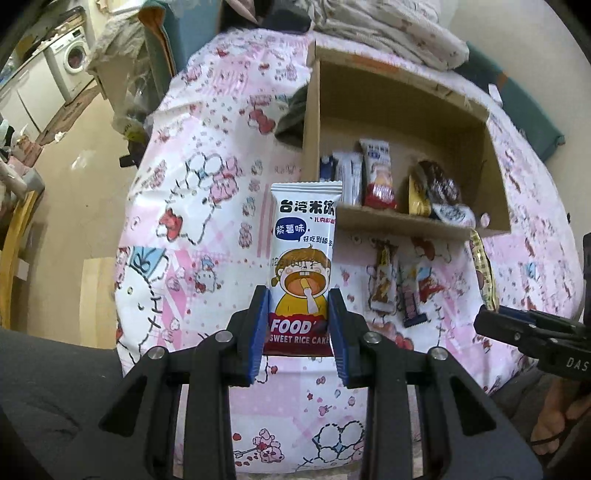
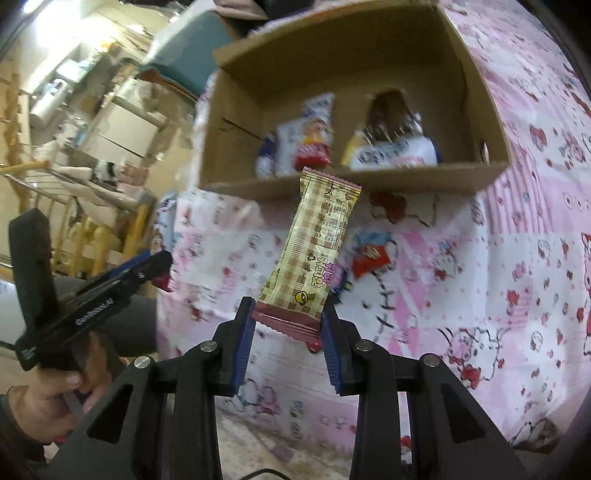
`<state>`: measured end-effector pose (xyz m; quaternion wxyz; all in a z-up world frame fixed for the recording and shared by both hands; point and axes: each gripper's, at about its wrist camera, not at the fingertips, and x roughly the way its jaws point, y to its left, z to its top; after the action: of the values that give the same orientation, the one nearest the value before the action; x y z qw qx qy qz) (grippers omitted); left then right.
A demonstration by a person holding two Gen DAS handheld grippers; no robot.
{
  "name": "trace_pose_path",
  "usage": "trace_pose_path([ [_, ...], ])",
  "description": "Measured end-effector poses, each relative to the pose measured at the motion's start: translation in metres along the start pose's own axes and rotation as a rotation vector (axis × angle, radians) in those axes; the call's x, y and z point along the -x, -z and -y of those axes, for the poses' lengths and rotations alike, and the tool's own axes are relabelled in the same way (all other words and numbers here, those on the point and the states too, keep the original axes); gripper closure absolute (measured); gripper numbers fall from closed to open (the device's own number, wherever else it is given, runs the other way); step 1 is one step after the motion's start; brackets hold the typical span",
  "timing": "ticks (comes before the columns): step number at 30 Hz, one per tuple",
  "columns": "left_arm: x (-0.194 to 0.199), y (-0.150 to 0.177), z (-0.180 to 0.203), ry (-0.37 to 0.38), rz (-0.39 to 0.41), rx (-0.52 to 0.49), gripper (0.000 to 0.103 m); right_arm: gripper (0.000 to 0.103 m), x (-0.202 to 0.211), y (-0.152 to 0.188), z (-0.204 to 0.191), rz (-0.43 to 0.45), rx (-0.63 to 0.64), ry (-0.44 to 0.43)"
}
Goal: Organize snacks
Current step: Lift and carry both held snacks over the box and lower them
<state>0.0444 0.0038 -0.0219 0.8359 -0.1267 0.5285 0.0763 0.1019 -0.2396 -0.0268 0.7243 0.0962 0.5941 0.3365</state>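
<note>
My left gripper [image 1: 298, 306] is shut on a white sweet rice cake packet [image 1: 303, 254] with a cartoon child on it, held upright above the bed. My right gripper [image 2: 288, 325] is shut on the bottom of a beige checked snack bar [image 2: 314, 251], which tilts up toward the cardboard box [image 2: 476, 92]. The cardboard box [image 1: 406, 225] lies open on the bed and holds several snack packets [image 1: 376, 177] in its near half. Several loose snacks [image 1: 402, 284] lie on the sheet in front of the box. A red loose packet [image 2: 369, 258] shows behind the bar.
The bed has a pink cartoon-print sheet [image 1: 207, 192]. Folded bedding [image 1: 388, 26] lies beyond the box. A washing machine [image 1: 74, 55] and bare floor are at the left. The other gripper [image 2: 92, 295] and a hand [image 2: 48, 391] appear at the lower left of the right wrist view.
</note>
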Motion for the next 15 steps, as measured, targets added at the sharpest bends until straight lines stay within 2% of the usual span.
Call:
trace_pose_path([
  [9,0.025,-0.031,0.006,0.011,0.088,-0.021,0.076,0.067,0.029,-0.011,-0.009,0.165,0.015,-0.087],
  [15,0.030,-0.053,0.014,0.017,0.117,-0.046,0.076,0.067,0.048,-0.020,-0.002,0.288,-0.012,-0.069],
])
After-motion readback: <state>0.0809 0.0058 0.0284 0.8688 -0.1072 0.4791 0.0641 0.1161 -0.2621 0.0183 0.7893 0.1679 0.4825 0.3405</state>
